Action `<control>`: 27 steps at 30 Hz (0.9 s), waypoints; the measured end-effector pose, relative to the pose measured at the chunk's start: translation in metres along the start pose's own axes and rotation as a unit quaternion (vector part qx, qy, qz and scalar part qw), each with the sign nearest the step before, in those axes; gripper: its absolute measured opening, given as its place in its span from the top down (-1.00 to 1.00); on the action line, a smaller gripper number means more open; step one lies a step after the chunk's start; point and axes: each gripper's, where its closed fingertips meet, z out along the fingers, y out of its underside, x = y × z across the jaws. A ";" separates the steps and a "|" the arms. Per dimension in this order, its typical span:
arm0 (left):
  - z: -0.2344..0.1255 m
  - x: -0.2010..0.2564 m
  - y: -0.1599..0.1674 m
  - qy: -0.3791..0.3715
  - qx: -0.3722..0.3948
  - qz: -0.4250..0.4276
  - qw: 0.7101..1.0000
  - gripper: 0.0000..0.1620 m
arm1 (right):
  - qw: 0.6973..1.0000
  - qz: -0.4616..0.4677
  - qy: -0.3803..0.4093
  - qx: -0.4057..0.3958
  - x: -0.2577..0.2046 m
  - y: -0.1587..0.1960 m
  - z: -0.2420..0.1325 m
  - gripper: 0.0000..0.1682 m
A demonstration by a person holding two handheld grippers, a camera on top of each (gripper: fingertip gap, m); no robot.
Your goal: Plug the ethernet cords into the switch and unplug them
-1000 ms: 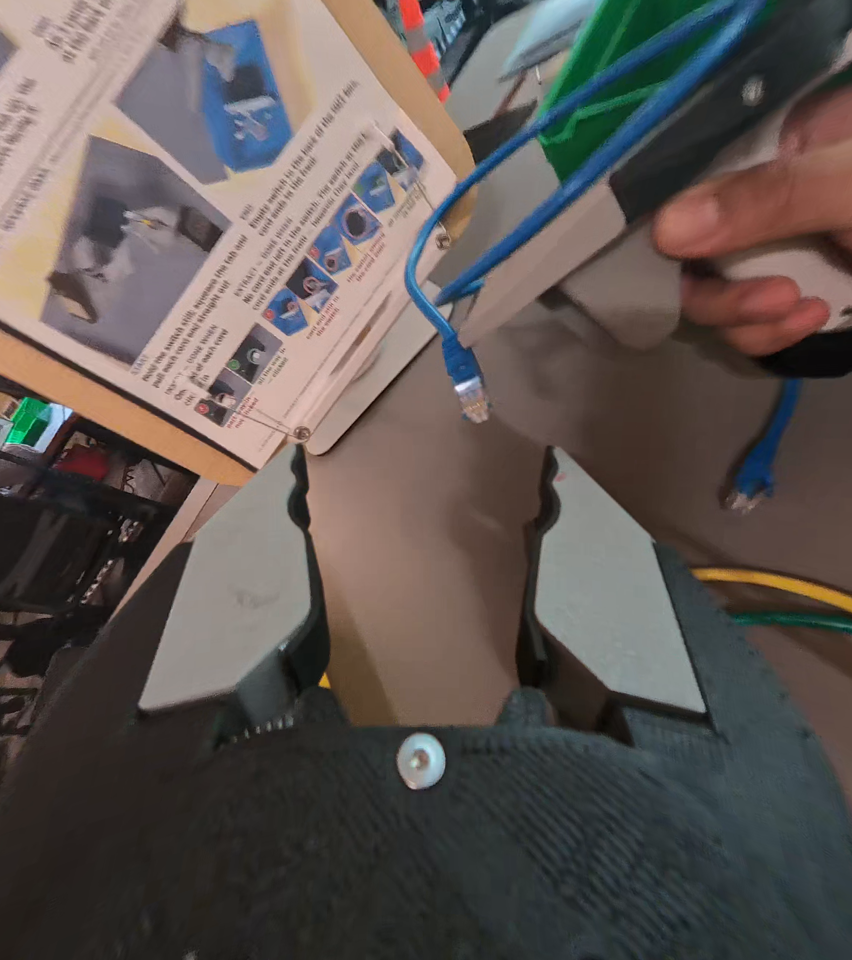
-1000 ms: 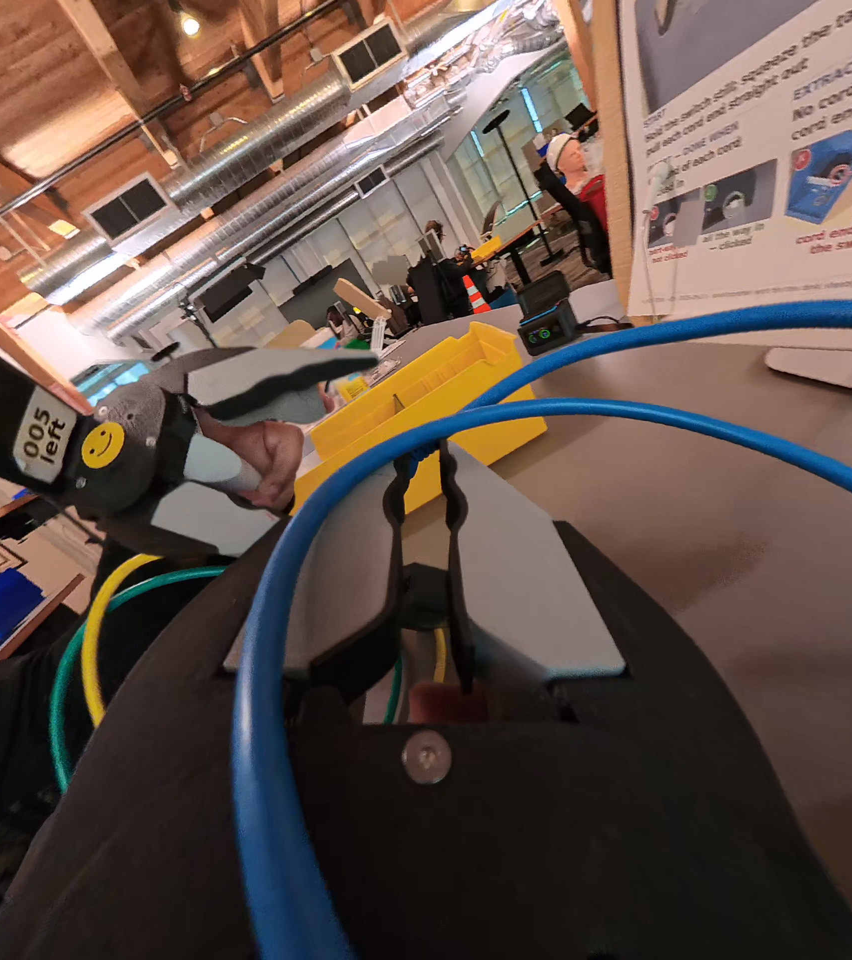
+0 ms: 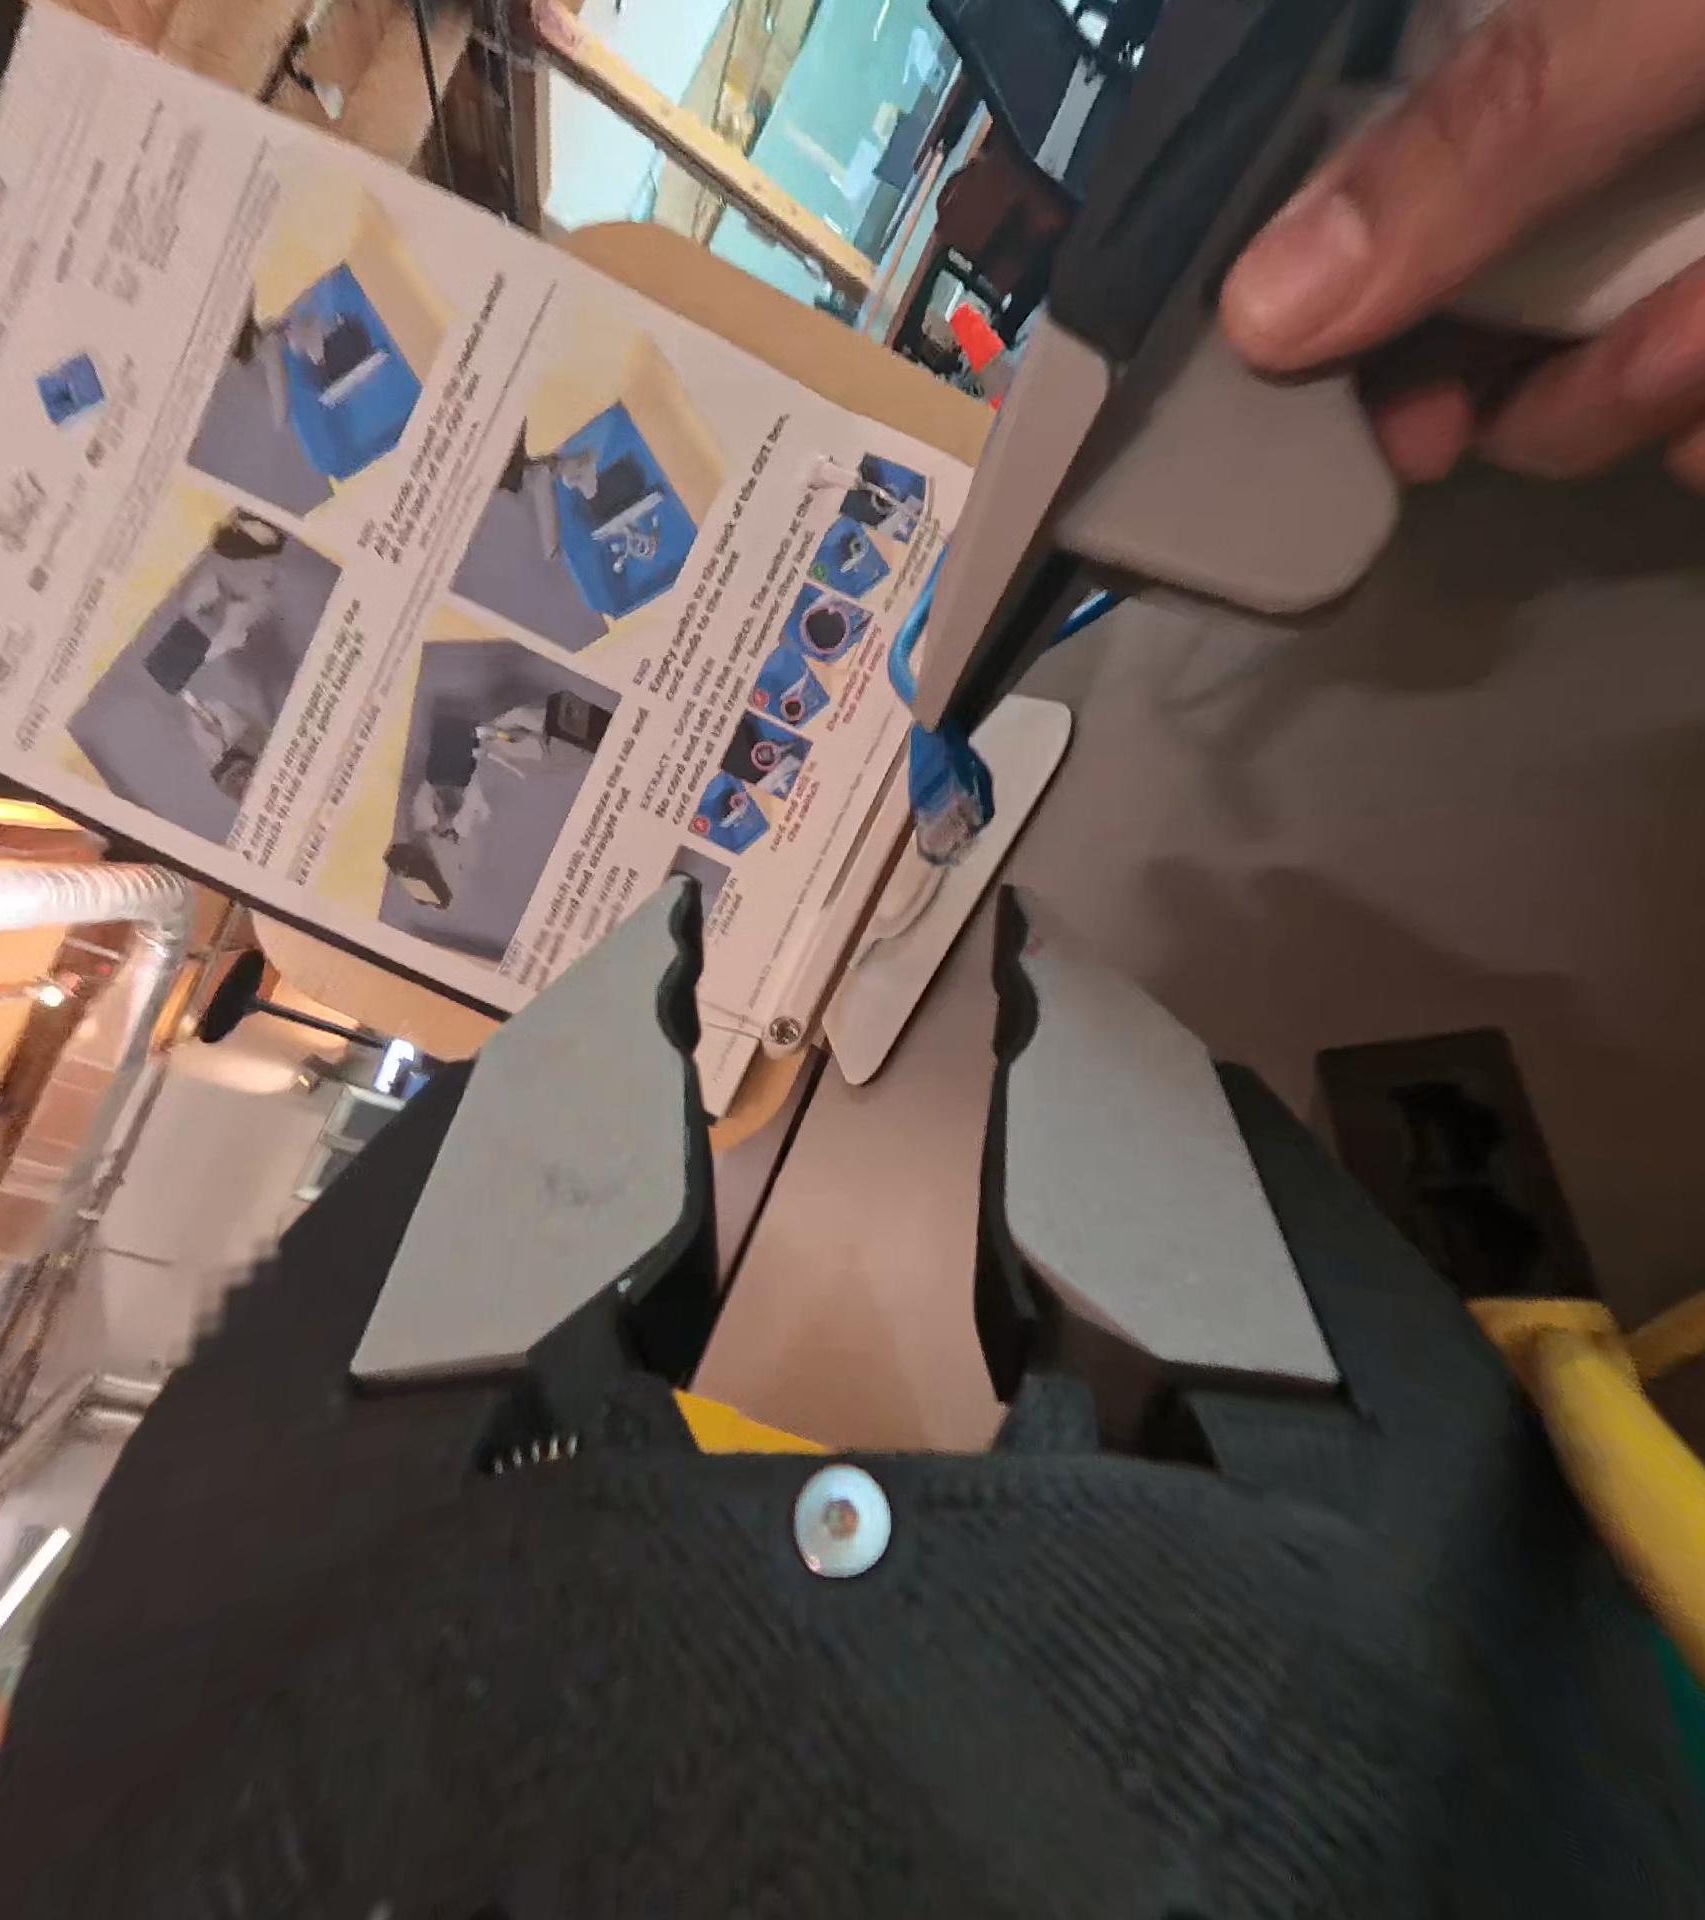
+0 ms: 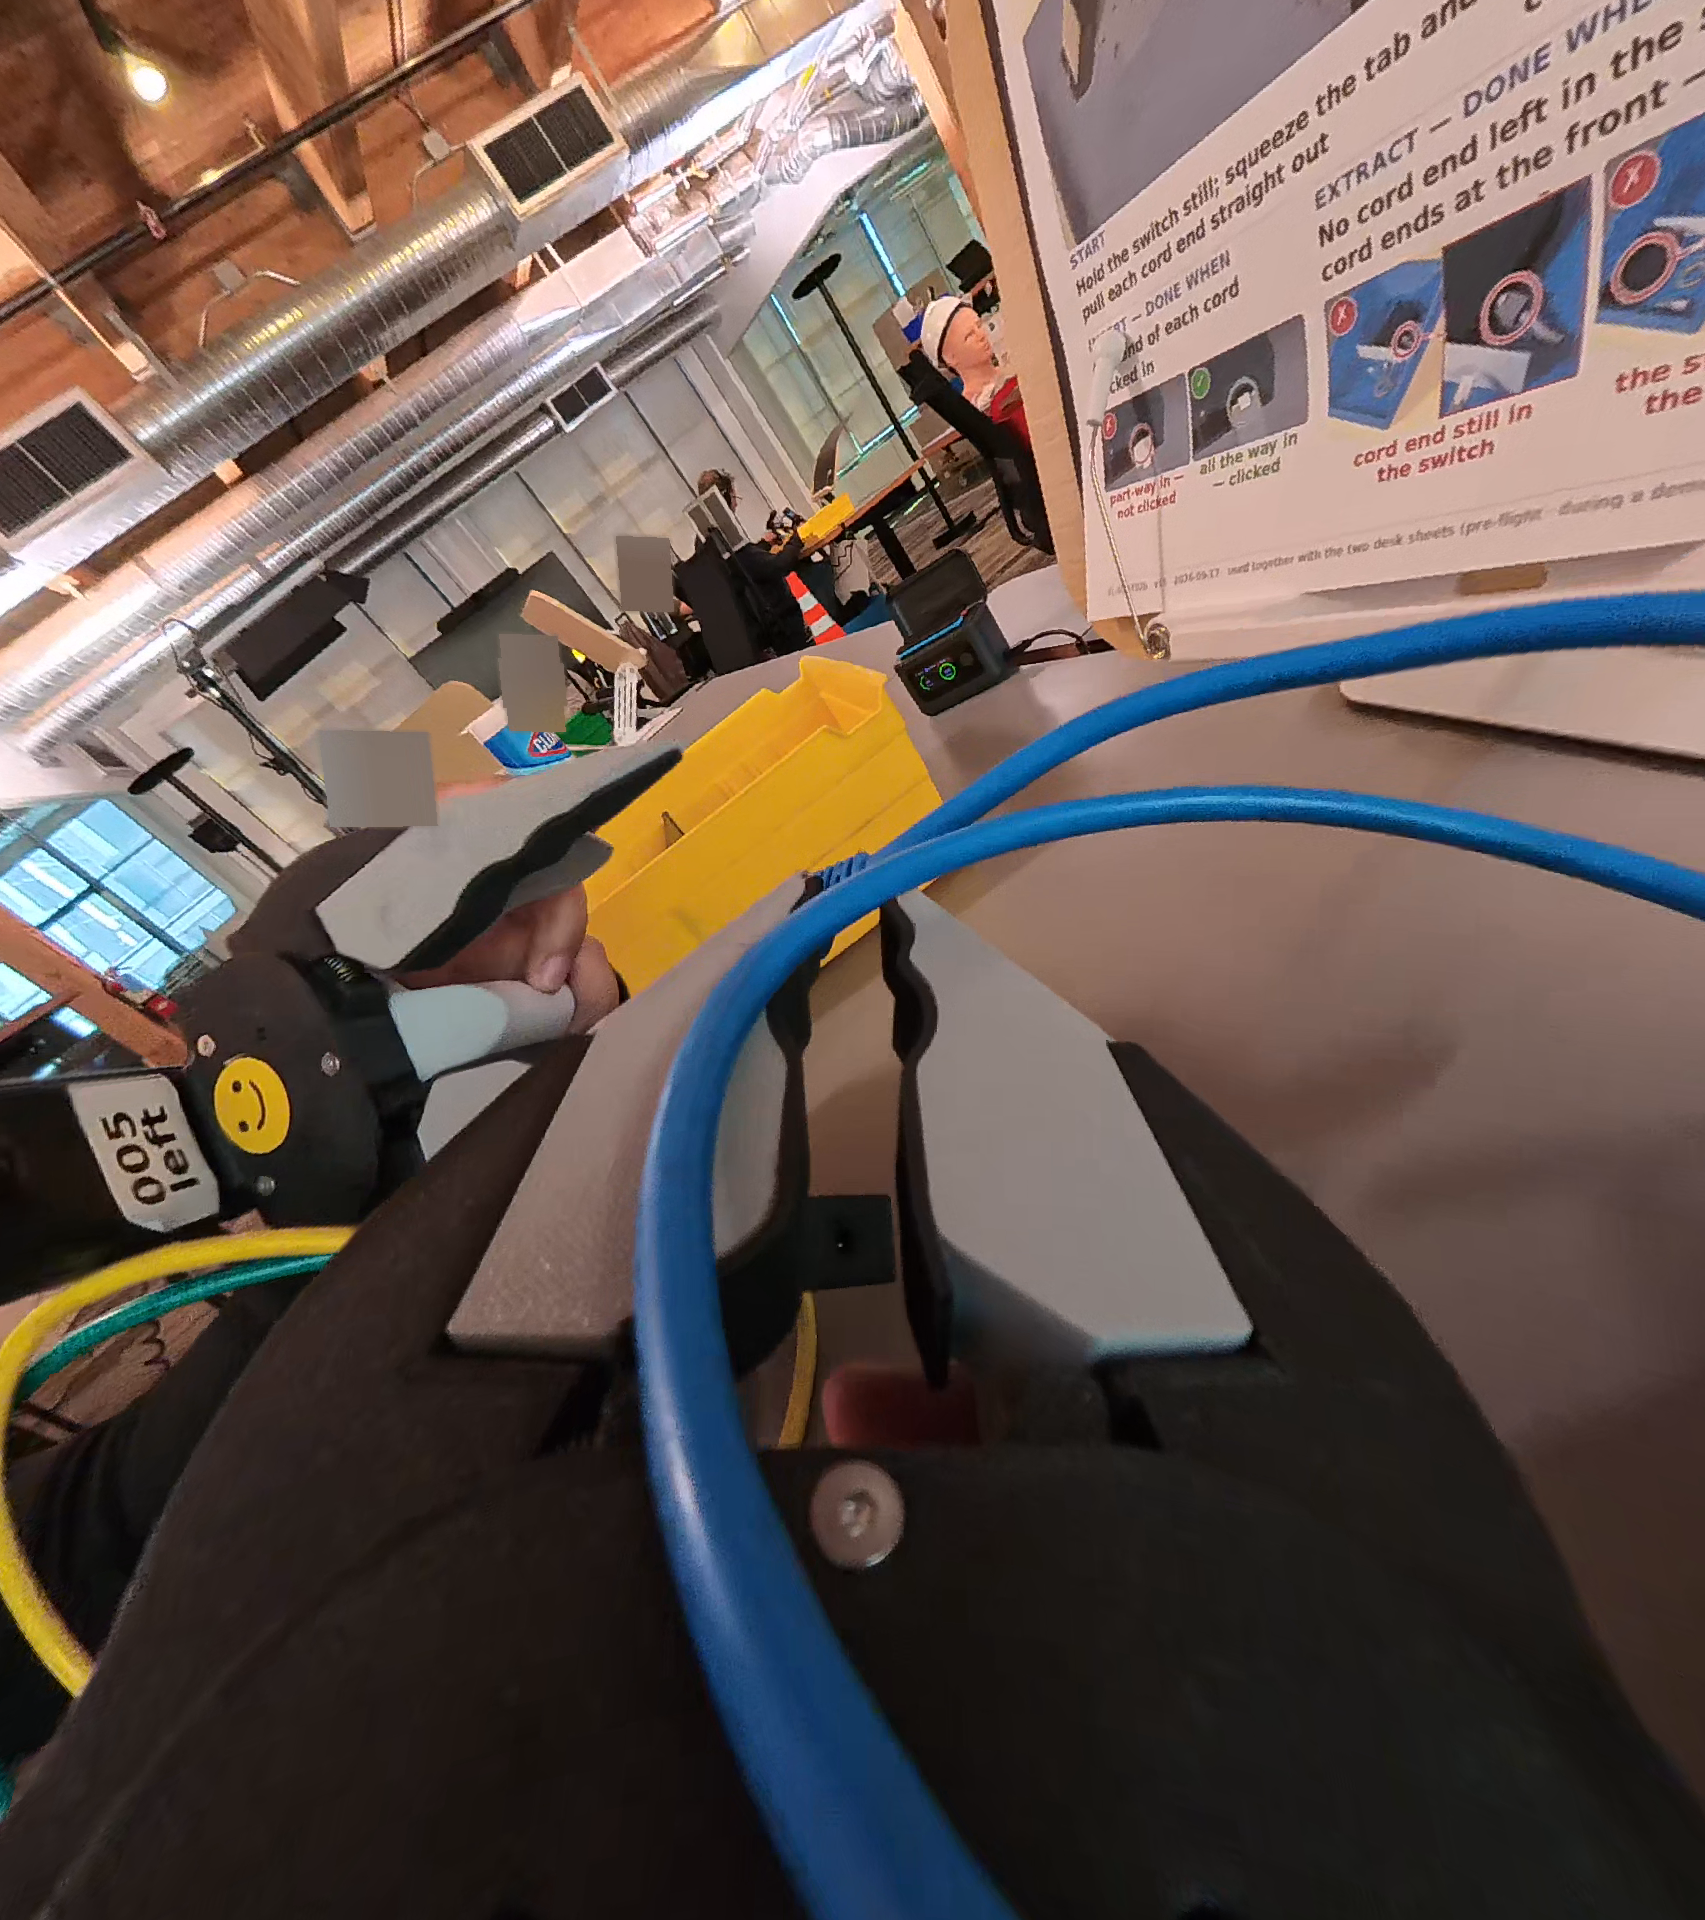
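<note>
— So where is the blue ethernet cord (image 4: 1191, 831) relative to the right gripper (image 4: 843, 914)?

— Pinched between its nearly closed jaws near the tips; the cord's clear plug (image 3: 947, 821) hangs just past them, right ahead of the left gripper (image 3: 843, 914).

— And the left one?

— Jaws spread wide, holding nothing, tilted above the tan table (image 3: 1450, 831). A hand (image 3: 1554, 270) grips the right tool's handle. Yellow cord (image 3: 1658, 1507) runs alongside.

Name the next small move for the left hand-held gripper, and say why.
Probably ease the left hand-held gripper forward and close on the blue plug: its jaws stand open and empty, and the plug hangs just ahead, its cord pinched in the right hand-held gripper.
</note>
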 end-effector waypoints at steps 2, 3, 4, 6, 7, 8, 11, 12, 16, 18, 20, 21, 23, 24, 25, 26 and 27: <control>-0.004 -0.002 -0.008 -0.010 0.026 0.027 0.999 0.37 | 1.000 0.004 -0.004 -0.003 -0.002 0.003 0.004 0.91; -0.006 -0.001 -0.012 -0.012 0.040 0.037 0.998 0.37 | 1.000 0.005 -0.006 -0.005 -0.004 0.005 0.005 0.91; -0.008 0.000 -0.015 -0.013 0.050 0.044 0.998 0.41 | 1.000 0.006 -0.010 -0.006 -0.007 0.007 0.007 0.92; -0.008 0.002 -0.017 -0.012 0.056 0.052 0.997 0.47 | 1.000 0.005 -0.017 -0.008 -0.011 0.009 0.010 0.92; -0.007 0.001 -0.016 -0.017 0.051 0.052 0.997 0.52 | 1.000 0.006 -0.023 -0.008 -0.014 0.010 0.011 0.91; -0.006 0.001 -0.014 -0.017 0.046 0.053 0.997 0.53 | 1.000 0.008 -0.028 -0.010 -0.016 0.011 0.012 0.91; -0.007 0.004 -0.014 -0.010 0.055 0.063 0.996 0.59 | 0.999 0.018 -0.039 -0.012 -0.020 0.013 0.013 0.91; -0.007 0.005 -0.014 -0.011 0.057 0.065 0.996 0.61 | 0.999 0.024 -0.045 -0.012 -0.020 0.012 0.013 0.91; -0.008 0.007 -0.015 -0.006 0.059 0.072 0.996 0.65 | 0.996 0.061 -0.071 -0.014 -0.022 0.013 0.012 0.92; -0.008 0.010 -0.014 0.001 0.059 0.076 0.995 0.61 | 0.991 0.089 -0.097 -0.011 -0.026 0.011 0.010 0.92; -0.007 0.007 -0.011 -0.003 0.050 0.069 0.996 0.60 | 0.986 0.118 -0.121 0.003 -0.030 0.005 0.007 0.91; -0.006 0.005 -0.009 -0.007 0.044 0.066 0.997 0.61 | 0.984 0.124 -0.129 0.004 -0.031 0.004 0.006 0.91; -0.006 0.004 -0.009 -0.011 0.045 0.068 0.997 0.63 | 0.985 0.112 -0.128 -0.009 -0.032 0.007 0.006 0.92; -0.007 0.005 -0.011 -0.011 0.051 0.068 0.996 0.63 | 0.987 0.100 -0.121 -0.016 -0.032 0.009 0.007 0.92; -0.007 0.008 -0.014 -0.008 0.055 0.070 0.996 0.62 | 0.989 0.090 -0.115 -0.022 -0.032 0.012 0.008 0.92; -0.007 0.010 -0.016 -0.006 0.059 0.074 0.995 0.62 | 0.990 0.085 -0.111 -0.027 -0.032 0.014 0.010 0.91; -0.007 0.013 -0.017 -0.002 0.062 0.078 0.995 0.64 | 0.990 0.084 -0.112 -0.032 -0.034 0.017 0.011 0.92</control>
